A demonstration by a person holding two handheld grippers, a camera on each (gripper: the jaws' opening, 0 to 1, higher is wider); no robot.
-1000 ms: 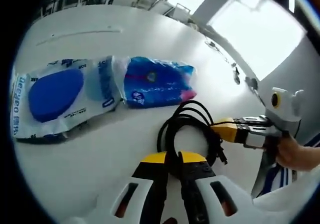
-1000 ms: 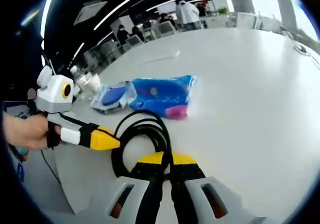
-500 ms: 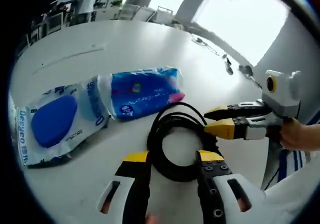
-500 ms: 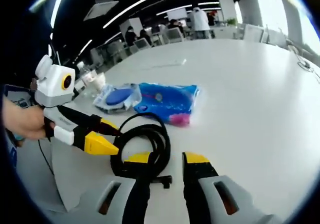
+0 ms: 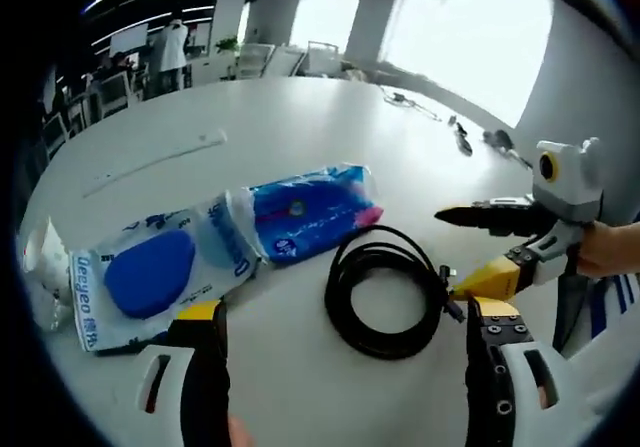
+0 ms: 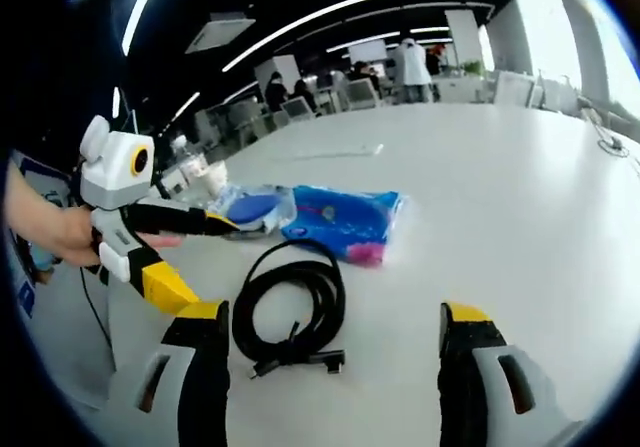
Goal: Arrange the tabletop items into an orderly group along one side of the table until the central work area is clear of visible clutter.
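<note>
Room: an open office spread out behind, ceiling strip lights overhead, desks and chairs far off, a person in white (image 6: 414, 62) standing at 12 o'clock in the right gripper view.
Table: the big white table (image 5: 300, 117) ran wide and pale under everything.
Cable: the black coiled cable (image 5: 387, 289) lay flat on the table, dead centre in the left gripper view, its plug ends poking out at the coil's 3 o'clock edge. In the right gripper view the same coil (image 6: 292, 309) sat just left of centre, plugs at its 6 o'clock edge.
Blue pack: the blue pack (image 5: 310, 210) lay at 11 o'clock of the coil, just beside it.
White pouch: the white pouch with the blue oval (image 5: 160, 272) lay against the blue pack's end, out at 9 o'clock.
Left gripper: the left gripper (image 5: 345, 337) was released, jaws spread wide, one each side of the coil and touching nothing.
Right gripper: the right gripper (image 6: 335, 327) was released too, jaws far apart, the coil lying between them nearer the 9 o'clock jaw.
Hands: a hand (image 5: 610, 250) held the right gripper at 3 o'clock in the left gripper view.
</note>
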